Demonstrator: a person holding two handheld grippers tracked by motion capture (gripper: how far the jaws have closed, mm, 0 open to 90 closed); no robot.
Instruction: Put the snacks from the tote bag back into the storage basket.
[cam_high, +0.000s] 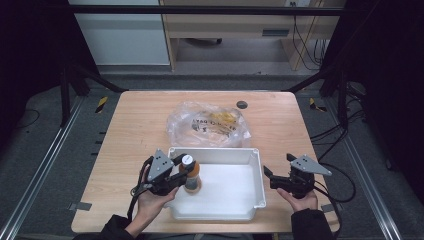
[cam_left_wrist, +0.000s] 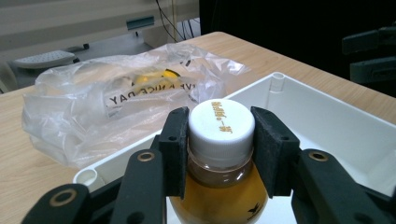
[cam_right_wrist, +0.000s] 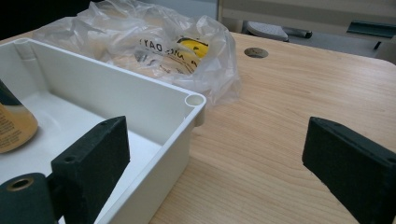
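— Gripping the bottle (cam_left_wrist: 220, 154) by its white cap (cam_left_wrist: 221, 123), is that what the left gripper (cam_high: 183, 167) is doing?

— Yes, its two black pads are pressing on either side of the cap, clamped tight. The bottle is standing upright in the near-left part of the white tray (cam_high: 260, 175), just inside the left wall.

— How is it going to handle, do you reckon?

— It is looking full of amber liquid, so I am guessing it is fairly heavy for its size, with the weight hanging low under the grip. The body is smooth, rounded and probably slippery; the ribbed cap and the neck below it are giving the pads a better bite. Held that high, it may swing if the hand is moving quickly.

— And the right gripper (cam_high: 276, 176)?

— Its jaws are standing wide apart with nothing between them, hovering just beyond the tray's right rim, over bare table (cam_high: 140, 120).

— Any room to move?

— The tray's walls are rising around the bottle, so I would say it needs lifting straight up before travelling sideways. On the far side, a crumpled clear plastic bag (cam_high: 209, 125) is lying right against the tray's far wall, crowding that way. Left and right of the tray the wood is lying open.
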